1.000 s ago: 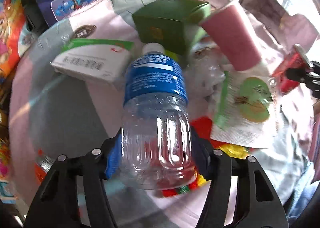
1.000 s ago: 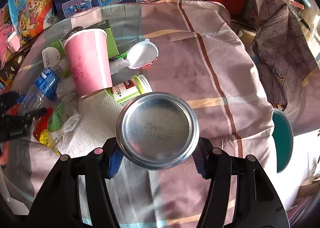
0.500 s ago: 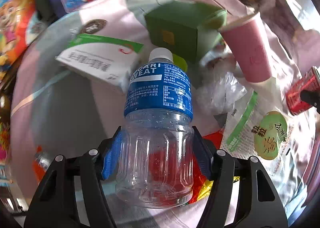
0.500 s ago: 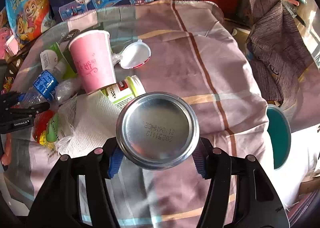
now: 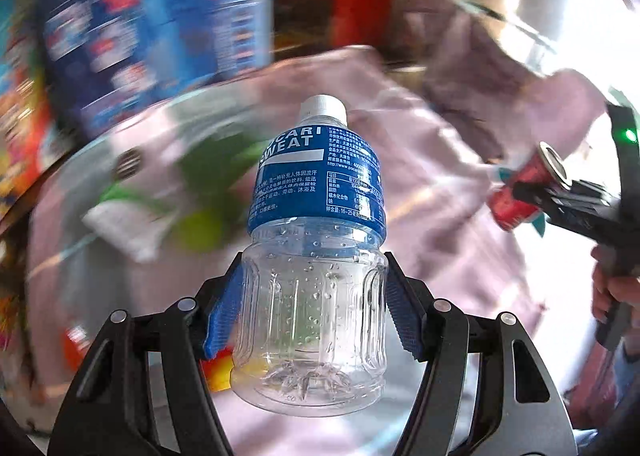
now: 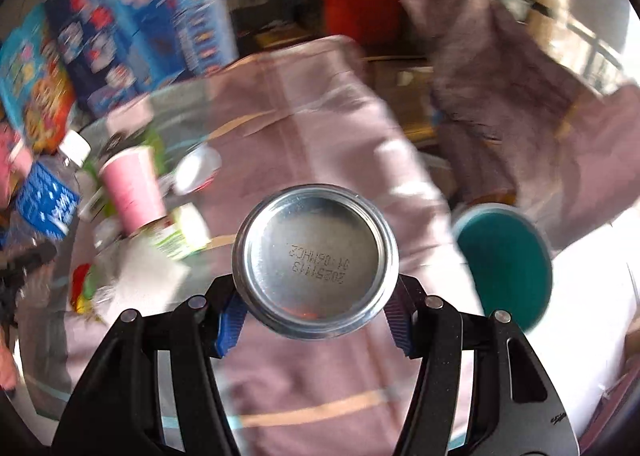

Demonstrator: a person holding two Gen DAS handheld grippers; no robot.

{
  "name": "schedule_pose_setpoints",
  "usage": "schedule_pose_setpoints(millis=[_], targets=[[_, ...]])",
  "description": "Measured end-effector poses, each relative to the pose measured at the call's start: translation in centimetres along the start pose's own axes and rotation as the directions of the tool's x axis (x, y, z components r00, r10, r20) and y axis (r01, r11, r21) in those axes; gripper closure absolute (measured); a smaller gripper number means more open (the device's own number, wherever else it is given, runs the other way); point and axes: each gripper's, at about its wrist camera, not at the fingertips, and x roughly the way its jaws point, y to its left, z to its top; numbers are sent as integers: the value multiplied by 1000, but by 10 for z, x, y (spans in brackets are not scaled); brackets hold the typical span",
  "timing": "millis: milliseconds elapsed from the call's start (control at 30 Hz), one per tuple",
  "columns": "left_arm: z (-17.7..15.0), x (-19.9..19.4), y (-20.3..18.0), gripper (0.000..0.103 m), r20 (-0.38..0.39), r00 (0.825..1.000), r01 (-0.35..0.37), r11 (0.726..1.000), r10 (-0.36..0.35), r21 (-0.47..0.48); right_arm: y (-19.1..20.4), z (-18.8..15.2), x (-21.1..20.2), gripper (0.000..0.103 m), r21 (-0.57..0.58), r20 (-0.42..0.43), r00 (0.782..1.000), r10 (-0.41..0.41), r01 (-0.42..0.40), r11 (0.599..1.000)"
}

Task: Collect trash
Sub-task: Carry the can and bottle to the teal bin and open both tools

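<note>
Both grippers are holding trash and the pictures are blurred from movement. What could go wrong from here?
1. The left gripper pinches the clear bottle only low on its thin body; it might buckle or slip.
2. The right gripper clamps the round can by its curved side; a fast swing might roll it out.
3. The pink cup stands among loose trash and could be knocked over.

1. My left camera sits just behind my left fingers point(image 5: 224, 312), facing forward along them and down across the checked cloth point(image 5: 452, 216), with the clear bottle point(image 5: 316, 256) right against the lens.
2. My right camera looks the same way past my right fingers point(image 6: 230, 320), filled up close by the can point(image 6: 316, 264) base.
3. Both share the cloth's far edge and blurred litter; each catches the other's gripper at its side.
</note>
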Motion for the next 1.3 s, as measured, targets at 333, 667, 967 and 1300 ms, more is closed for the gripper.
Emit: schedule_pose_setpoints(millis=[333,667,967,1300], targets=[[52,103,-204,37,-143,959,270,945,-247,183,-189,-10,14,47,235,-89,987,-135,152,960],[67,194,-324,36,-297,900,395,884,-317,252,-263,-35,59,46,343,-198,977,-84,149,927],[65,224,-338,18,-319,908,361,895,-272,263,-281,-45,95,46,352,-273,961,-41,140,925],[70,213,-323,7,-277,929,317,912,-244,259,-274,-47,111,30,349,-320,947,18,100,932]])
